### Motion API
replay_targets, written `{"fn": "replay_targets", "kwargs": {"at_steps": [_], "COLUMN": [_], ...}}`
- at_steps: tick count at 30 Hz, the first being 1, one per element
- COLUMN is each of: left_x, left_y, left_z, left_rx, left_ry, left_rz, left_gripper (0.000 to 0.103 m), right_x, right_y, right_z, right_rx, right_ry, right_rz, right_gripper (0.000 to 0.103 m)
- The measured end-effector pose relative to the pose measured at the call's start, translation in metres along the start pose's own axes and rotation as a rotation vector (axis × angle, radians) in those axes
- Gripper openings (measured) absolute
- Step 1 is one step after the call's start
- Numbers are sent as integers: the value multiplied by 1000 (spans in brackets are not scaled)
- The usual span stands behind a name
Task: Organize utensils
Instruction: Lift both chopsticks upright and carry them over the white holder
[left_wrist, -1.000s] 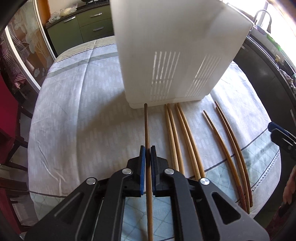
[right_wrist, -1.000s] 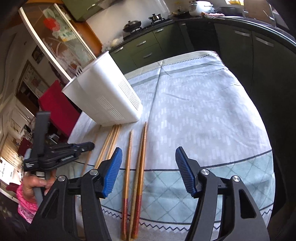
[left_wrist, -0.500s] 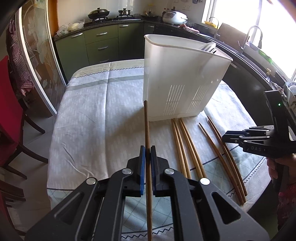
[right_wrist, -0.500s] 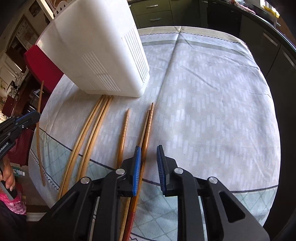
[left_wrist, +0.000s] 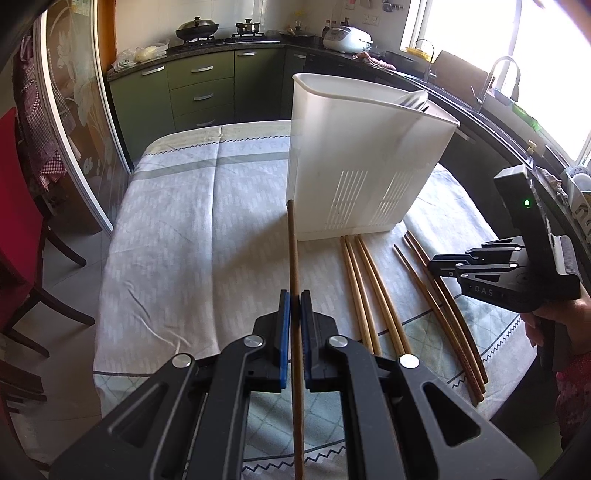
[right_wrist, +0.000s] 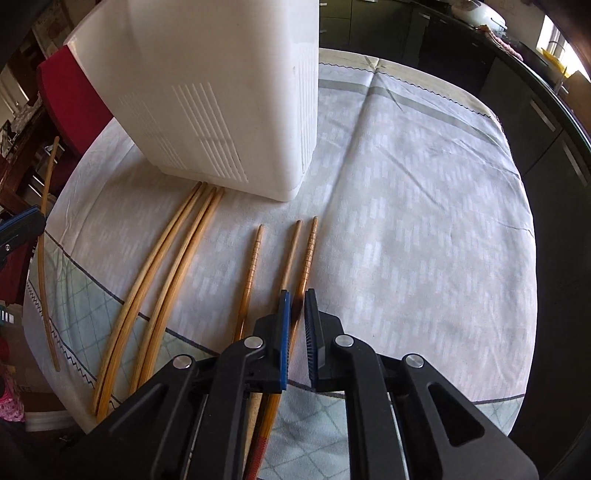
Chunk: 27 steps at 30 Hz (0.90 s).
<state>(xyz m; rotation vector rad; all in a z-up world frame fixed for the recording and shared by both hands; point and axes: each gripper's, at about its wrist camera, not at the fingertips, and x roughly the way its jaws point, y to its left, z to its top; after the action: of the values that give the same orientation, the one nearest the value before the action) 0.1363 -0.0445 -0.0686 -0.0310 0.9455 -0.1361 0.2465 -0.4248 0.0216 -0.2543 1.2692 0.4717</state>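
My left hand-held gripper (left_wrist: 292, 301) was clamped on a dark chopstick (left_wrist: 293, 251), lifted, its tip just in front of the white utensil holder (left_wrist: 362, 158). My right hand-held gripper (right_wrist: 295, 301) had closed around a ridged chopstick (right_wrist: 306, 254) lying on the counter (right_wrist: 424, 221) in front of the holder. Three pale chopsticks (right_wrist: 162, 269) lay near the holder's base, tips almost touching it.

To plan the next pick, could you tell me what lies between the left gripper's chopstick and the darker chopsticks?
Three pale chopsticks lie side by side between the held chopstick and the darker chopsticks, as the left wrist view shows.
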Motion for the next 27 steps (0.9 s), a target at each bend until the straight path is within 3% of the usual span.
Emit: {"fn": "replay_targets", "kwargs": {"at_steps": [6, 10, 18, 22, 27], "left_x": [-1, -5, -22, -34, -47], "left_y": [3, 3, 5, 4, 0], "left_z": [0, 0, 4, 6, 7], "left_rx": [-4, -8, -8, -5, 6], "left_ry": [-1, -8, -42, -65, -93], "left_rz": [-3, -8, -16, -21, -24], "left_gripper": [6, 6, 6, 6, 6], "right_x": [1, -8, -81, -124, -150], "right_y": [2, -3, -16, -19, -14], "right_z": [5, -1, -21, -36, -53], "right_rx": [-22, 10, 51, 53, 43], "right_ry": [13, -25, -216, -323, -373], "right_rz": [-12, 14, 98, 93, 80], "right_gripper": [9, 7, 7, 7, 7]}}
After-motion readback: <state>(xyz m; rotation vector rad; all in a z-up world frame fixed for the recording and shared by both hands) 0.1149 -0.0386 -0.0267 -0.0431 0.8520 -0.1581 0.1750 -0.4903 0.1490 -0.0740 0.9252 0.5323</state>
